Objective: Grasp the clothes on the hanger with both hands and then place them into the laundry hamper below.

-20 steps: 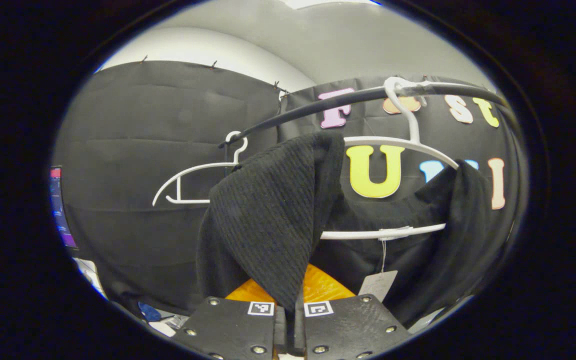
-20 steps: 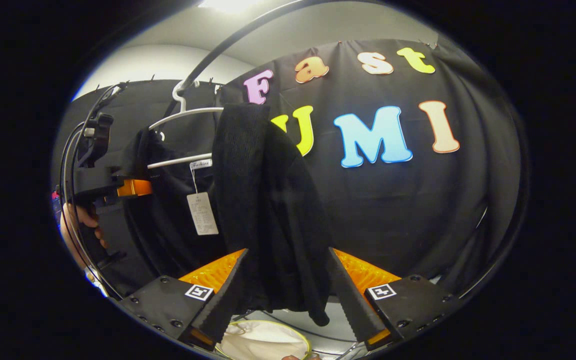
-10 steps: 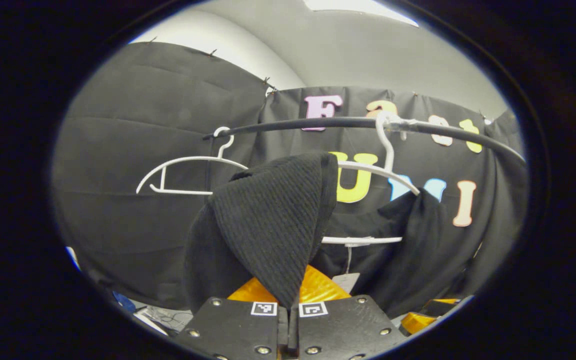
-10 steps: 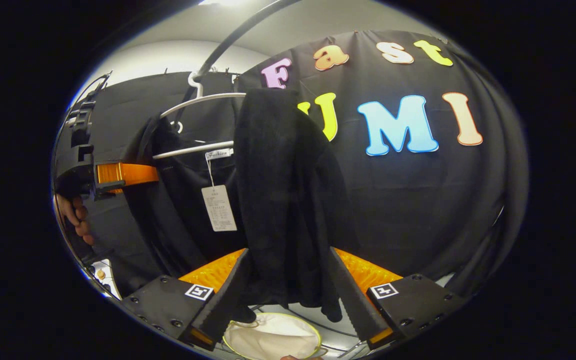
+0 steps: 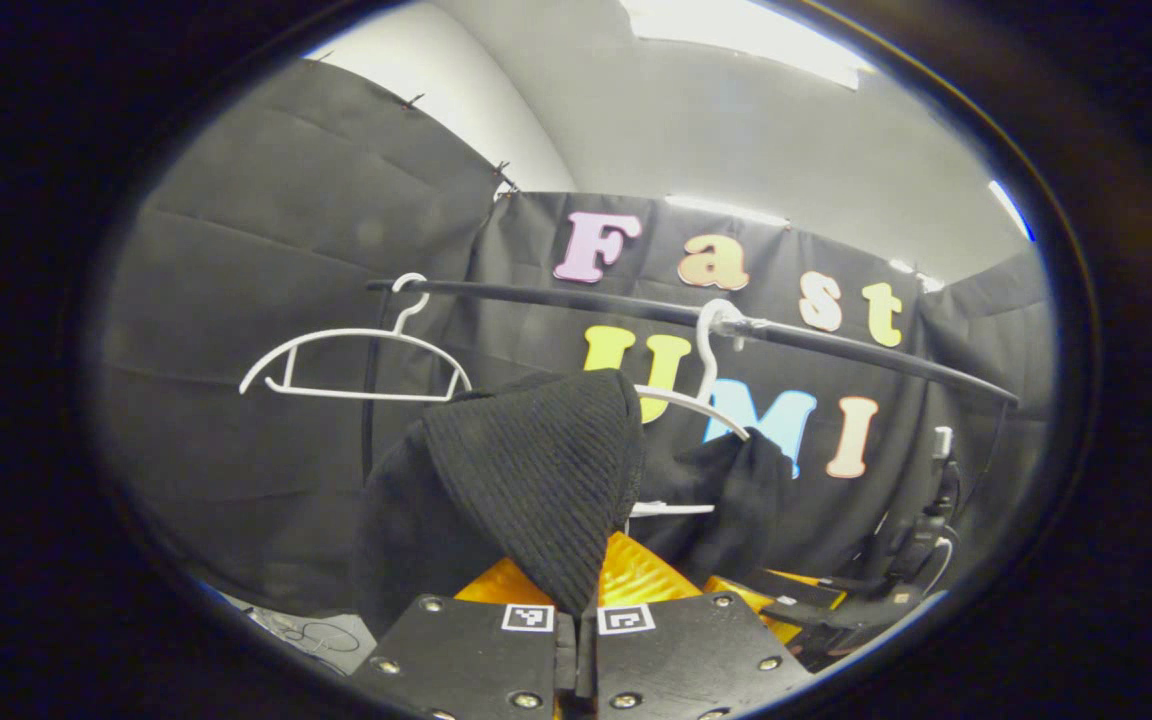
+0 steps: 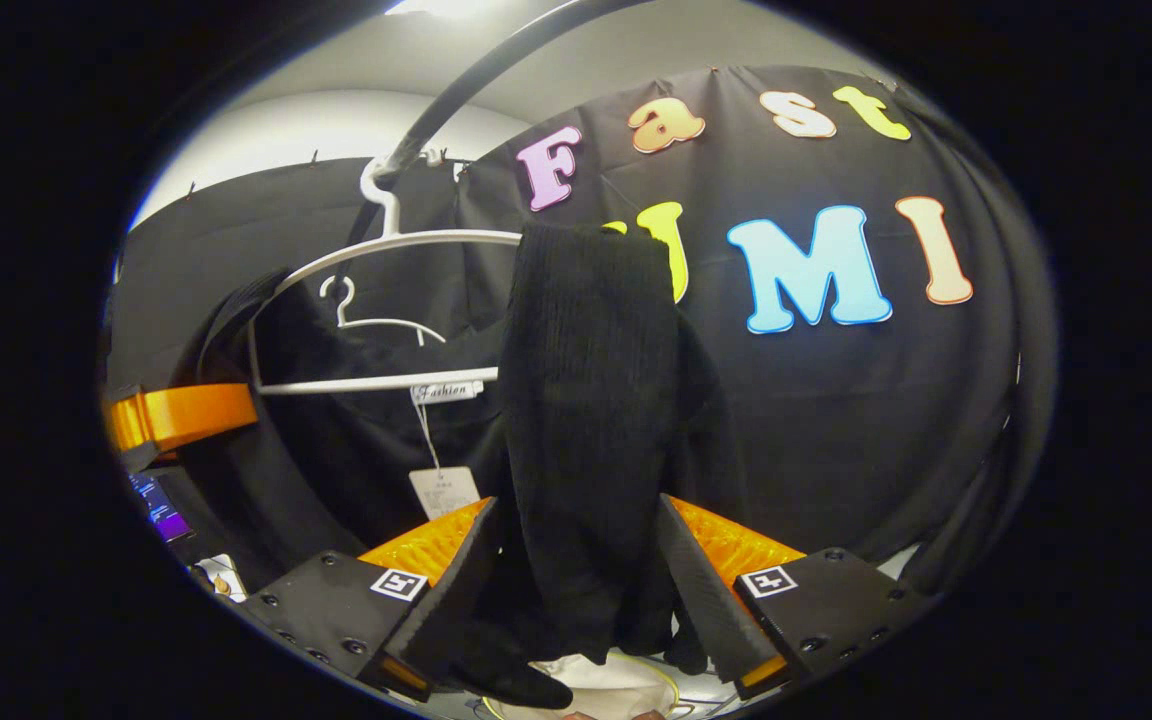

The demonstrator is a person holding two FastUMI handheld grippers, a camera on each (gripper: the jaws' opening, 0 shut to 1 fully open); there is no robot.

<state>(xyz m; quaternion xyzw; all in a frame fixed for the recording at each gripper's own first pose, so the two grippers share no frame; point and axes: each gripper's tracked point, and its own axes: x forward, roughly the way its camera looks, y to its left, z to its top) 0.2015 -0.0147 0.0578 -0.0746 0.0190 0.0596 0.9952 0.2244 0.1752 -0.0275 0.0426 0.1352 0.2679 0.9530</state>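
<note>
Left gripper view: your left gripper [image 5: 576,640] clamps black garment [image 5: 536,480], pinched fold below rail [image 5: 636,305], garment draped on white hanger [image 5: 696,400].

Right gripper view: your right gripper [image 6: 576,610] spread wide, garment [image 6: 586,420] hanging between fingers [image 6: 446,590], under rail [image 6: 476,85]; hamper [image 6: 636,685] beneath.

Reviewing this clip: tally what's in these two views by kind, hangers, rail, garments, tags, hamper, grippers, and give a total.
Hangers: 2, an empty hanger and a loaded hanger
Rail: 1
Black garment: 1
Paper tag: 1
Hamper: 1, its rim just visible
Grippers: 2, left gripper, right gripper
Total: 8
</note>
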